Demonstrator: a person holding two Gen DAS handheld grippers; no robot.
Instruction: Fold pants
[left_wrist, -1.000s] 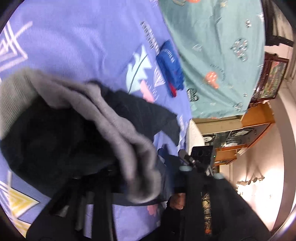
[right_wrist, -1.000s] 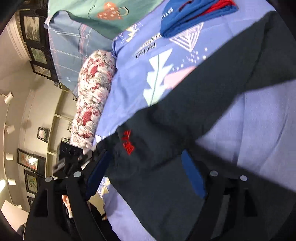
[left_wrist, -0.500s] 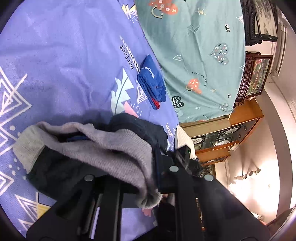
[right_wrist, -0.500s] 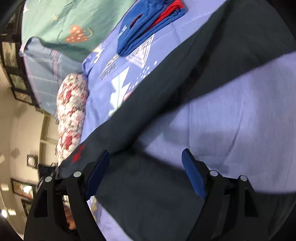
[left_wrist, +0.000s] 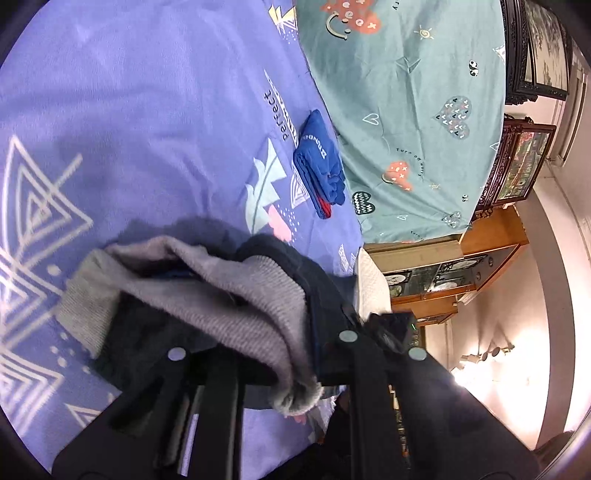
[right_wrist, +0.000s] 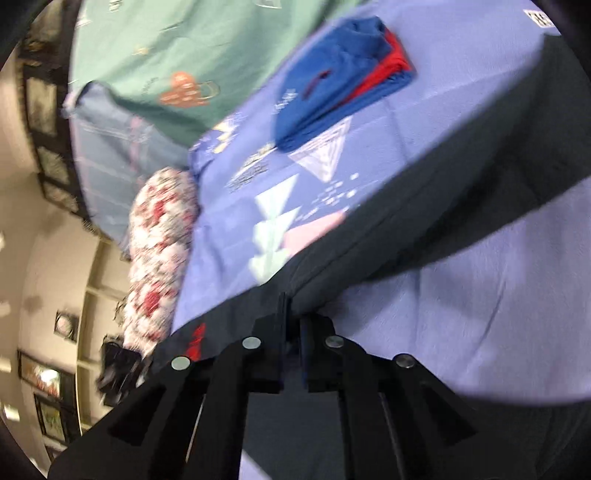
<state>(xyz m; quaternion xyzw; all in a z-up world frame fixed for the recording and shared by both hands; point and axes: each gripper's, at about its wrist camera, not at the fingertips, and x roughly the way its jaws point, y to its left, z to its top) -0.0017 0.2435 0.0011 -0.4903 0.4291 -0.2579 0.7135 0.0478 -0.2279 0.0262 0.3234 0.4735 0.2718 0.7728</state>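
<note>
Pants lie mostly spread on the purple bedsheet, dark fabric with a grey ribbed waistband; folding is judged barely begun, no completed fold being visible. The left gripper is clamped nearly closed on the bunched waistband end, and the right gripper is pinched tight on the dark fabric edge near the red lettering. A folded blue and red garment sits apart near the green cover; the whole fold sequence remains outstanding.
</note>
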